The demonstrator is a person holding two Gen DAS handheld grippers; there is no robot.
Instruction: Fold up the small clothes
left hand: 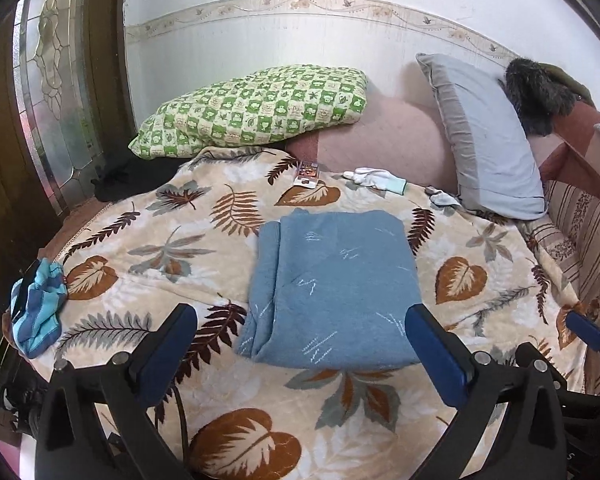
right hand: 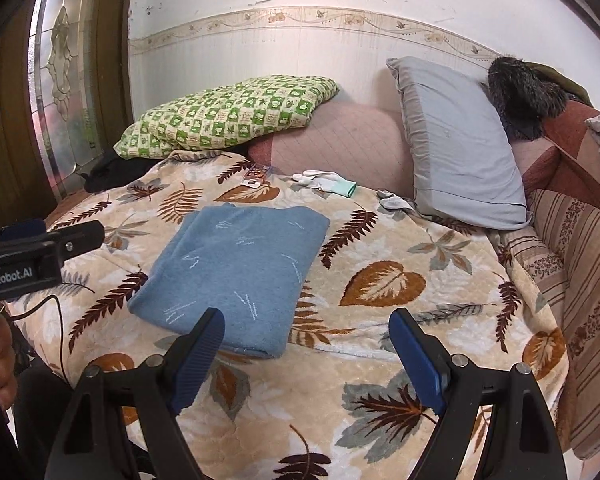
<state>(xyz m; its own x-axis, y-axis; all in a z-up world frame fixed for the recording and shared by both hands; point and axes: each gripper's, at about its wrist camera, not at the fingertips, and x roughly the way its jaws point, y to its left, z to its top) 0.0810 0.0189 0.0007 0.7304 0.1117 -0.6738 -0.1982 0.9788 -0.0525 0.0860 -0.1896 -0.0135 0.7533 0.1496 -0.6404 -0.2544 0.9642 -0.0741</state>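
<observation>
The folded blue garment (left hand: 332,288) looks soft, light and limp (likely fleece); pinch its near edge. Left gripper (left hand: 300,344) and right gripper (right hand: 308,356) both gape wide, empty.

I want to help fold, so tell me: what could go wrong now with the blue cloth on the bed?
1. The blue cloth lies folded on a soft, rumpled leaf blanket; a claw reaching in might drag the blanket and spoil the fold.
2. Both claws, left and right, are open and close together near the cloth, so they might bump each other.
3. The striped blue garment sits at the bed's edge and could slip off.
</observation>
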